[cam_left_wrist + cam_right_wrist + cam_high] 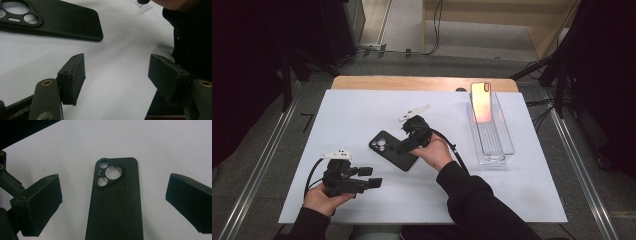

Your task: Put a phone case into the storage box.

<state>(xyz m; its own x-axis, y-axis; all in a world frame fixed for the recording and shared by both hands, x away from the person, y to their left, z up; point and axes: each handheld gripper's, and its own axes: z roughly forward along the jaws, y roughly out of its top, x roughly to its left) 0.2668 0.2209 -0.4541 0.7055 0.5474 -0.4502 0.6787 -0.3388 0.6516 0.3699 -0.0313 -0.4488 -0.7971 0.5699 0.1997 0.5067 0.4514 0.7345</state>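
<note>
1. Landmark: black phone case [391, 149], lying flat and back-up on the white table [362, 112], camera cutouts at its far-left end.
2. Left gripper [371, 177], near-left of the case and apart from it. Jaws spread wide, nothing between them, only bare table under them in the left gripper view; the case [53, 21] lies ahead of the jaws there.
3. Right gripper [401, 148], over the case's right side, tilted down at it. Jaws spread; in the right gripper view the case [116, 200] sits centred between them, pads clear of both long edges, no contact yet.
4. Right of the case, well apart: clear tray [507, 142] with a phone [482, 102] leaning upright at its far end.
5. Risk: the case is thin and flat on a smooth surface, so jaws closing too high probably skate over its edges, or push it sideways rather than lift it.
6. Risk: a soft case may bow or pop out under a squeeze across its width.
7. Risk: if the case slides left, it could run into the idle left gripper.
</note>
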